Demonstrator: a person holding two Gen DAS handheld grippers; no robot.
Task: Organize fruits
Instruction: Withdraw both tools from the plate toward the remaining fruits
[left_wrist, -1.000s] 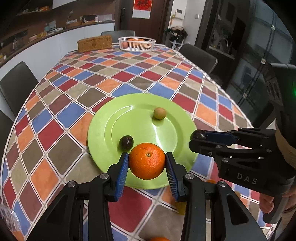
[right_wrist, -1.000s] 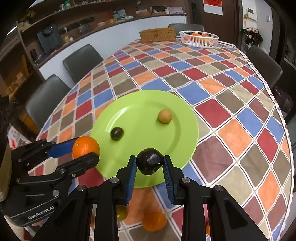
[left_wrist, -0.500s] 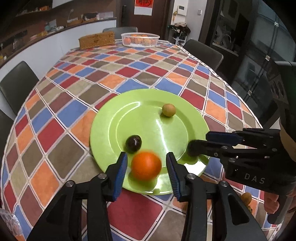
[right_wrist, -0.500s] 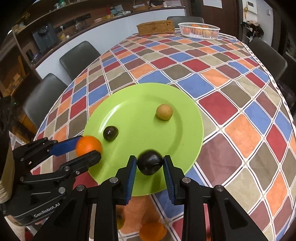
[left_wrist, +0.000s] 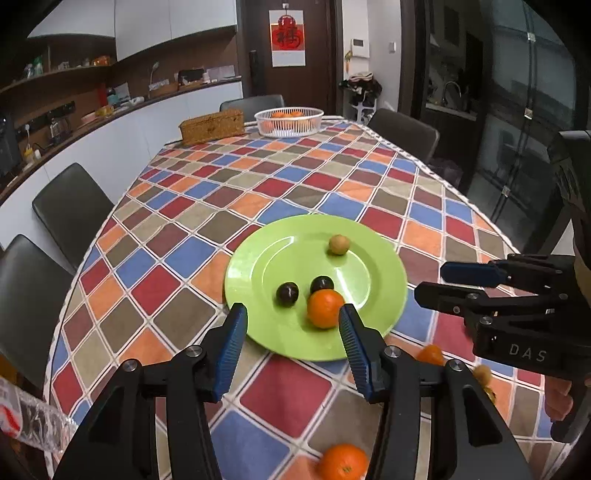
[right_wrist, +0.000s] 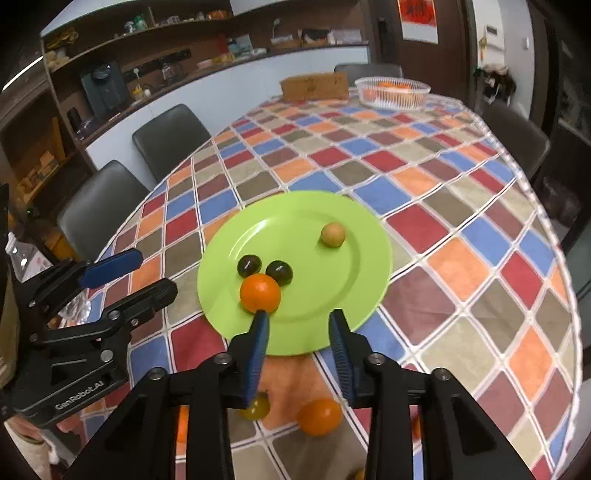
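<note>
Both your grippers hang empty right now: the left gripper (left_wrist: 291, 328) gapes wide just short of the green plate (left_wrist: 373, 266), and the right gripper (right_wrist: 298, 334) is spread wide too, over the plate's near rim. On the plate you've got an orange (left_wrist: 325, 308) resting against one of two dark plums (left_wrist: 287, 294), with a small tan fruit (left_wrist: 339, 244) alone at the far side.

Watch that orange: it sits right by your left gripper's right-hand fingertip, and a nudge there could send it rolling into the plums or off the rim. The plate is smooth and shallow, so I'd judge round fruit won't stay put if you bump it. Loose fruit waits on the cloth below you: another orange (right_wrist: 319, 416) and a small yellowish fruit (right_wrist: 256, 406). Reaching down for those, you could clip the plate edge.

The checked tablecloth (left_wrist: 303, 177) covers a long oval table, a white basket (left_wrist: 289, 122) of oranges and a woven box (left_wrist: 212, 127) at its far end, dark chairs (left_wrist: 72, 203) around, kitchen counter behind.
</note>
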